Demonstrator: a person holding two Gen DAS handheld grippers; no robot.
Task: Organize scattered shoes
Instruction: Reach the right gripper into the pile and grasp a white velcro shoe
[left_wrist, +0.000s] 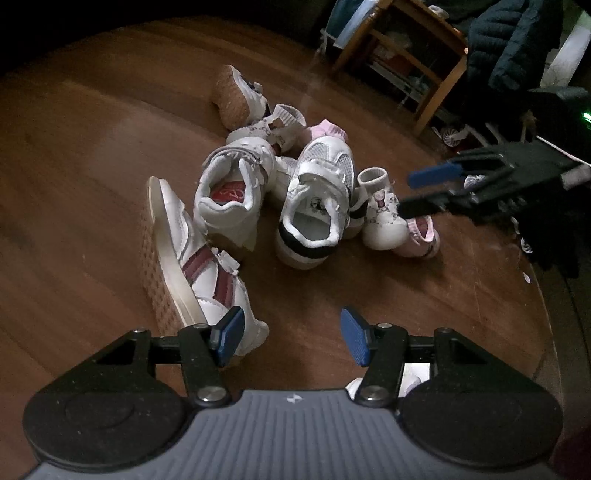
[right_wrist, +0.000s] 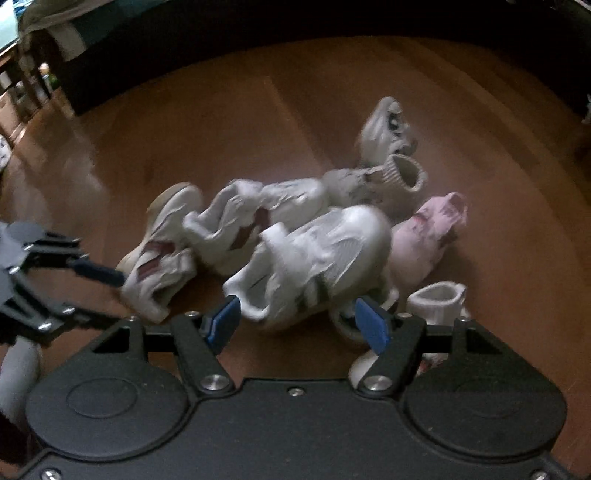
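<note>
Two open tools, left tool, right tool, shoe pile on wooden floor

A home — wooden floor, children's shoes, hung jacket.

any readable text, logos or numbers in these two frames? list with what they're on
No text can be read as words.
Red insole of the white high-top: a light scribbled mark, illegible.
Tongue of the white sneaker with black stripes: a small round emblem, too small to read.
Body of the left tongs: a tiny white logo mark, not letters.
White patterned bootie: printed pattern, illegible.
Right wrist view: blurred, nothing readable.
</note>
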